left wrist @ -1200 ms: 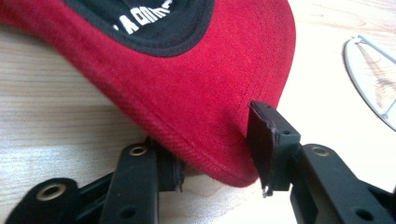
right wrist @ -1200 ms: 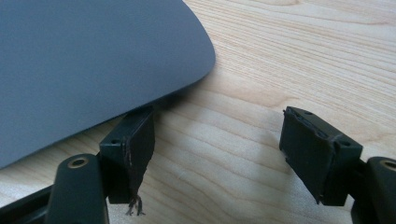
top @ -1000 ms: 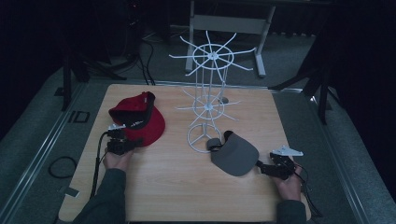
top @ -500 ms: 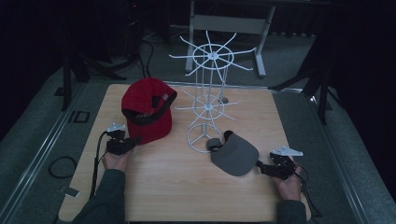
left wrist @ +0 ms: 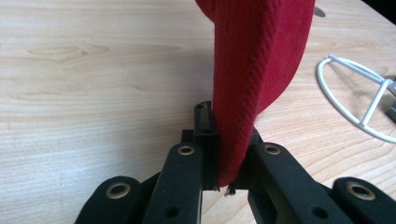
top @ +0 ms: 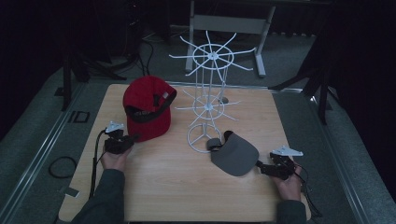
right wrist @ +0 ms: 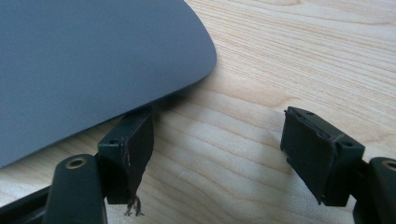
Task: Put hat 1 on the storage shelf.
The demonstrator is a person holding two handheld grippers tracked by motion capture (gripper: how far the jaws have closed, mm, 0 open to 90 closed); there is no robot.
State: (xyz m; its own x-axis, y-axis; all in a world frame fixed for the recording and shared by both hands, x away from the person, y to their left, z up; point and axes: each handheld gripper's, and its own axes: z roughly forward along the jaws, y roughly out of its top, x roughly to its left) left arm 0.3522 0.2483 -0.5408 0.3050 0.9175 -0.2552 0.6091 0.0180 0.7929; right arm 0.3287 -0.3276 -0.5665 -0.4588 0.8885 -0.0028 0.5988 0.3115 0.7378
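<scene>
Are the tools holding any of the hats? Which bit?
The left tool is pinching the red cap by the edge of its brim. The right tool is open beside the grey cap and holds nothing.

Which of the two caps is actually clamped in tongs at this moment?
The red cap: the left tongs are shut on its brim. The grey cap lies flat by the open right tongs, ungripped.
</scene>
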